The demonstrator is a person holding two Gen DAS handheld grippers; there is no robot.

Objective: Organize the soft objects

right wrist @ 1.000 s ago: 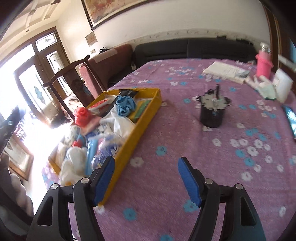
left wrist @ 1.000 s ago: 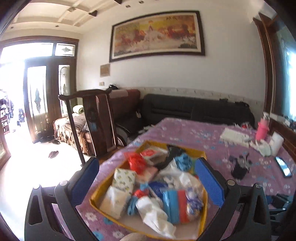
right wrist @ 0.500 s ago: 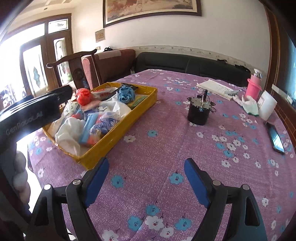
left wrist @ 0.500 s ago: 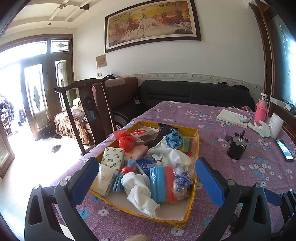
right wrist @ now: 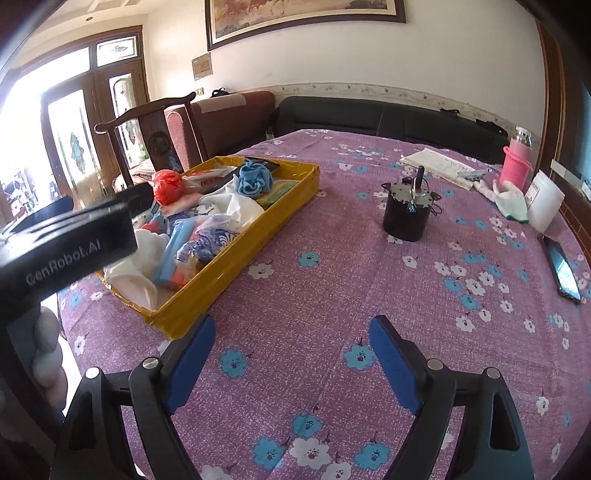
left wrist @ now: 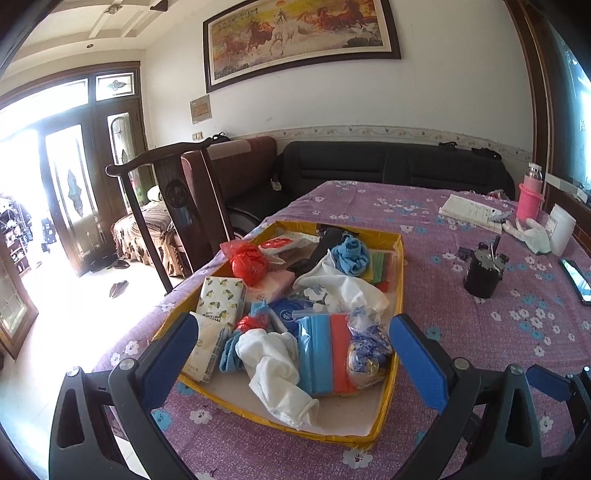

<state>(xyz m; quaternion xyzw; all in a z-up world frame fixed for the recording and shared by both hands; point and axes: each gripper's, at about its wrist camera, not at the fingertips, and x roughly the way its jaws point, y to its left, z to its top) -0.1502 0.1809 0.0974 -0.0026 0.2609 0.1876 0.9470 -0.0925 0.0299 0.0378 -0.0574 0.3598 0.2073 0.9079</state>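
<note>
A living room with a dark sofa (left wrist: 388, 166) and a horse painting (left wrist: 299, 33) surrounds a desk (right wrist: 332, 280) under a purple flowered cloth. At centre of the left view a yellow tray (left wrist: 397, 258) sits on it, heaped with soft things: a white cloth (left wrist: 277, 369), a blue cloth (left wrist: 351, 254), a red bag (left wrist: 249, 264) and a tissue pack (left wrist: 221, 301). The left gripper (left wrist: 293, 354) hangs over the tray's near end with fingers spread wide and empty; the right gripper (right wrist: 291, 358), equally agape, hovers over bare cloth at lower centre, the tray at its left and a black pot (right wrist: 406, 206) beyond.
</note>
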